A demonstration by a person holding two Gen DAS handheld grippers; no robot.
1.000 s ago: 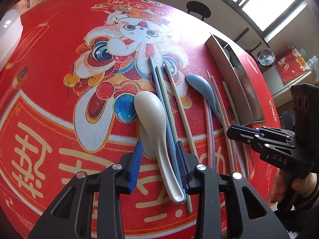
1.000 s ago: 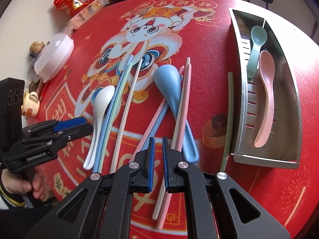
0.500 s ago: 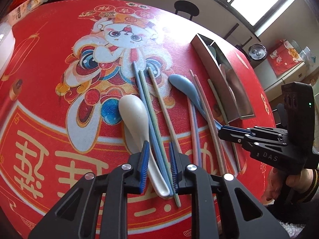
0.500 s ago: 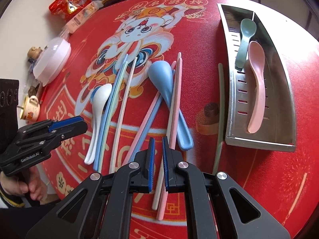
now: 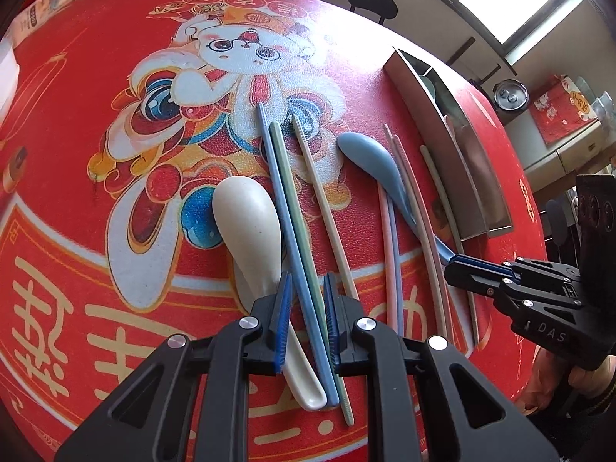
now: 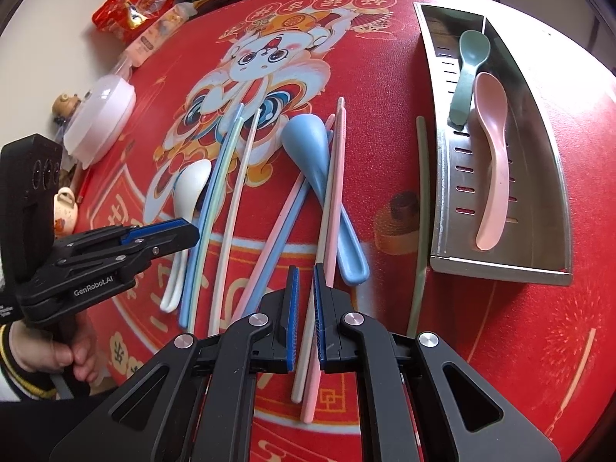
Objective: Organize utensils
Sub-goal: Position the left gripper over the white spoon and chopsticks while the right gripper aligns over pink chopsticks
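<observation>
Task status: partly complete. The steel tray (image 6: 500,265) at the table's right edge held two items, a green spoon (image 6: 467,69) and a pink spoon (image 6: 491,146).

All other utensils were unsorted on the red table mat (image 5: 77,154). These were a white spoon (image 5: 246,223), a blue spoon (image 5: 369,158), a cream chopstick (image 5: 323,200), a pink and white pair (image 6: 335,177), a crossed pink and blue pair (image 6: 277,223), and an olive chopstick (image 6: 423,192) just beside the tray's left wall.

My left gripper (image 5: 308,281) had just been closing. Its jaws stood on either side of the blue-and-green chopstick pair (image 5: 287,192) near the table's near edge, and the pair filled the gap. I judged this a grip. The white spoon's handle ran beneath the left pad.

My right gripper (image 6: 306,269) was closed on nothing, hanging above the pink and white pair.

Legible markings:
- Left gripper body: "GenRobot.AI".
- Right gripper body: "DAS".
- Mat: large printed characters, which I did not read.
- Packets at the far edge: print too small to read.
</observation>
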